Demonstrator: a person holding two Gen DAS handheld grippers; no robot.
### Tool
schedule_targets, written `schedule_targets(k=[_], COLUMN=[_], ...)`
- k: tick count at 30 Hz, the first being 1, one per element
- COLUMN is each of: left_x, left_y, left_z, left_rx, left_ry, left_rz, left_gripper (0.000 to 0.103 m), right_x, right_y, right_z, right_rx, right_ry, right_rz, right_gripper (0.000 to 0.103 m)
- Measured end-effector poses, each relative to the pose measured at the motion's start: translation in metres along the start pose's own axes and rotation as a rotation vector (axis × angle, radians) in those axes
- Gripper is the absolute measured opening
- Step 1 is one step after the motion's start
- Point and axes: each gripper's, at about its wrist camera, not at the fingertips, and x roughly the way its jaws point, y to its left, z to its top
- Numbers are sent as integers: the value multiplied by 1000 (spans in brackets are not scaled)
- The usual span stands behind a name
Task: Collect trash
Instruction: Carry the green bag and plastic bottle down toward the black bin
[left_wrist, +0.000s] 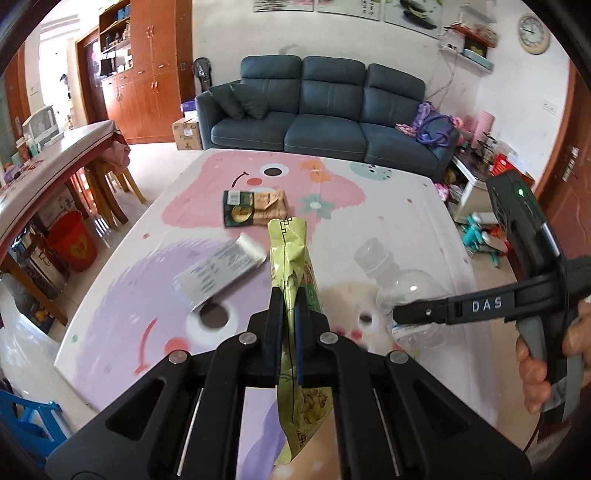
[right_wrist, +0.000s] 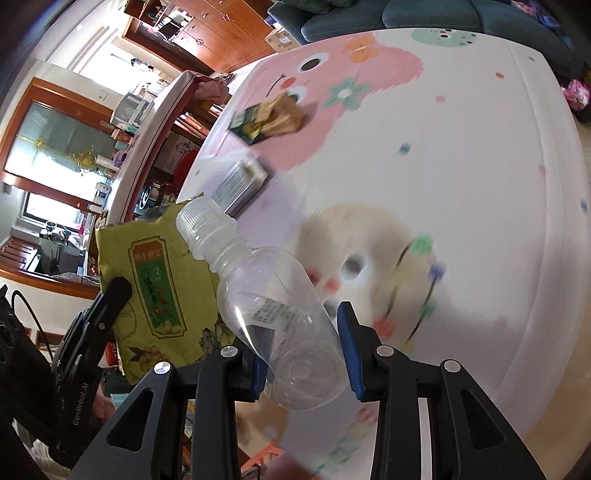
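Green bag: a thin, crinkly snack bag (left_wrist: 291, 266), shiny yellow-green with a torn top edge. It is flat and long. Its long side runs away from the left camera, torn end far out over the table.
Left gripper: the left gripper (left_wrist: 289, 314) is pinching the green bag between its two black fingers, with a blue pad on one side. The bag hangs out both ways past the fingers.
Bottle: a see-through plastic bottle (right_wrist: 273, 314), smooth and round, empty, with a ridged clear cap. It is tilted, cap end pointing up and to the left, flat bottom near the camera.
Right gripper: the right gripper (right_wrist: 303, 354) squeezes the fat bottom part of the bottle between its blue pads.
Where they are: both are held up above the table, the bag just beside the bottle.
White box: a small card box (left_wrist: 221, 269) with tiny print lies flat on the table.
Dark packet: a dark green and tan packet (left_wrist: 255, 208) lies farther off.
Table: a smooth cloth (left_wrist: 388, 221) with pink, purple and white cartoon shapes.
Sofa: a soft blue-grey sofa (left_wrist: 317, 107) stands behind the table.
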Motion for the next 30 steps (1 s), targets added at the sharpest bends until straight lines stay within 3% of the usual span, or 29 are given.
schedule_targets(k=[11,18,25,30], left_x=[-120,-175,-189,-158], left_y=[88,119,113,86], left_z=[-102,-161,-212,-236], left_rx=[74,159,187,186], left_ry=[21,59,149,240], left_rz=[-127,-195,-246,-263], left_gripper=[3,3,3,3], right_x=[-13,0,16,49], right_y=[113,156,141,107], right_z=[-170,-258,-310,-336], right_rx=[113,186,285,370], right_ry=[-164,-166,-123,-67], right_rz=[-42,-70,-123,-149], right_gripper=[34,34,34,34])
